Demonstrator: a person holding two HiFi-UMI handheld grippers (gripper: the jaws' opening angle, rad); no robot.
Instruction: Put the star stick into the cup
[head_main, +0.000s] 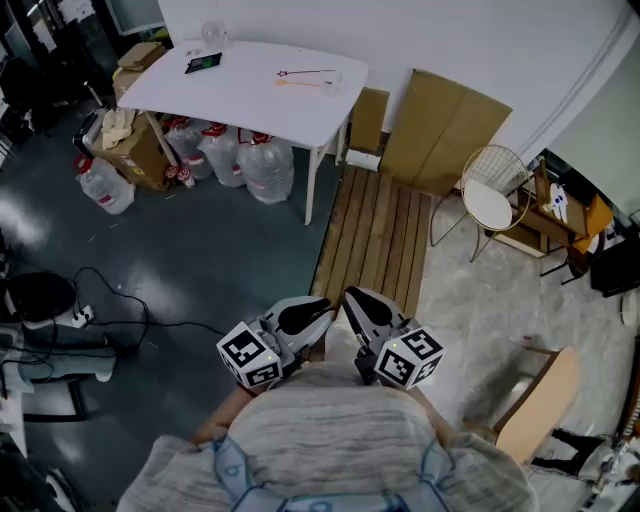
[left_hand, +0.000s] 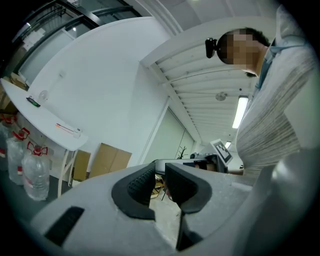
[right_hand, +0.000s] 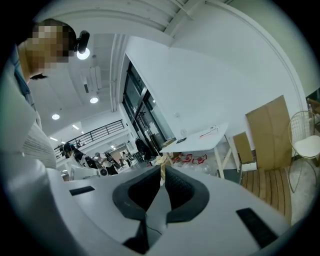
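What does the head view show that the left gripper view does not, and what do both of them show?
Only the head view: the wooden slat platform and the cables on the dark floor.
Only the left gripper view: the ceiling light, the head camera, and the left gripper with its tongs a little apart and nothing between them.
Both: the white table, the star stick lying on it, the water bottles under it and the cardboard sheets by the wall.

Head view looks steeply down from above the person's chest, the white rounded desk (head_main: 240, 100) far off at top; left gripper view tilts up along the left claw (left_hand: 160, 165); right gripper view looks level along the right claw (right_hand: 163, 168); all three share that distant desk.
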